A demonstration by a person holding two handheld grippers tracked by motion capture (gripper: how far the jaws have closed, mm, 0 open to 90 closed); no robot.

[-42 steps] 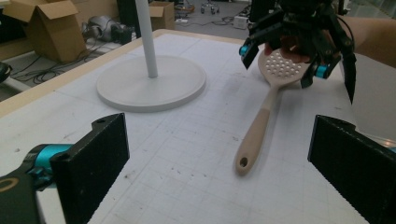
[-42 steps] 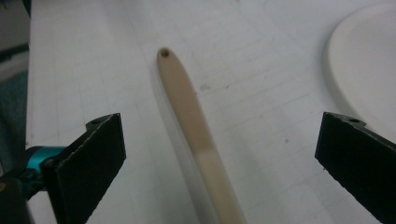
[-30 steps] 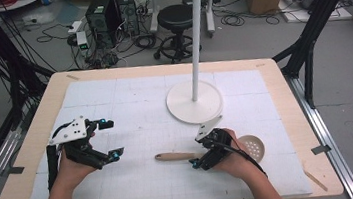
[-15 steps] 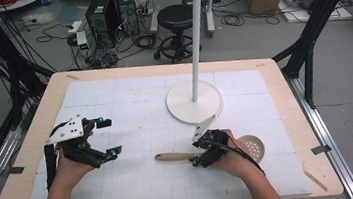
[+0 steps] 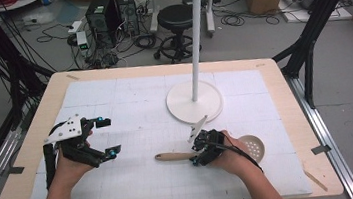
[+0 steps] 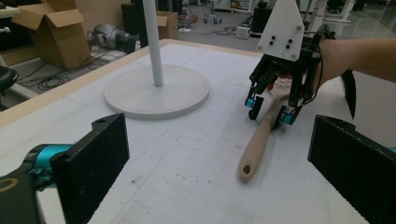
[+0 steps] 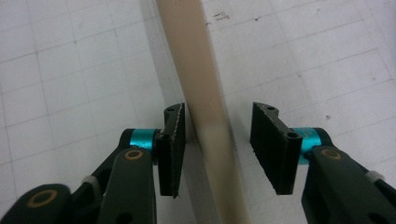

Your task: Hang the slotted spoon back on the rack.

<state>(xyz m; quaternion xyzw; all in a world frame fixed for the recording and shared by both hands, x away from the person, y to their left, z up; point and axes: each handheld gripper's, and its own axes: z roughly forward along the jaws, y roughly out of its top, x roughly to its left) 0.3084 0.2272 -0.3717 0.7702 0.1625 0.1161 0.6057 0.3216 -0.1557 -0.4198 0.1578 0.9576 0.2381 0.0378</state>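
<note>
The long beige spoon with a wooden handle lies low in the middle of the high view. The right gripper has been closing around the handle (not pinching yet). It looks light, stiff and smooth, so grab mid-handle. The left gripper stays wide apart, holding nothing.

A: What colour is the slotted spoon, lower centre of the high view?

B: Pale beige handle, and a lighter cream head dotted with small holes, lower right.

A: And the grid mat under it?

B: White, ruled with thin grey lines into squares, with a few dark specks. The bench edge around it is light wood.

A: The stand in the upper middle?

B: Plain white, pole and round base alike.

A: The right gripper?

B: Black ribbed pads, teal collars, brass-coloured rivets. The left gripper is black with teal tips and a pale grey plate.
</note>
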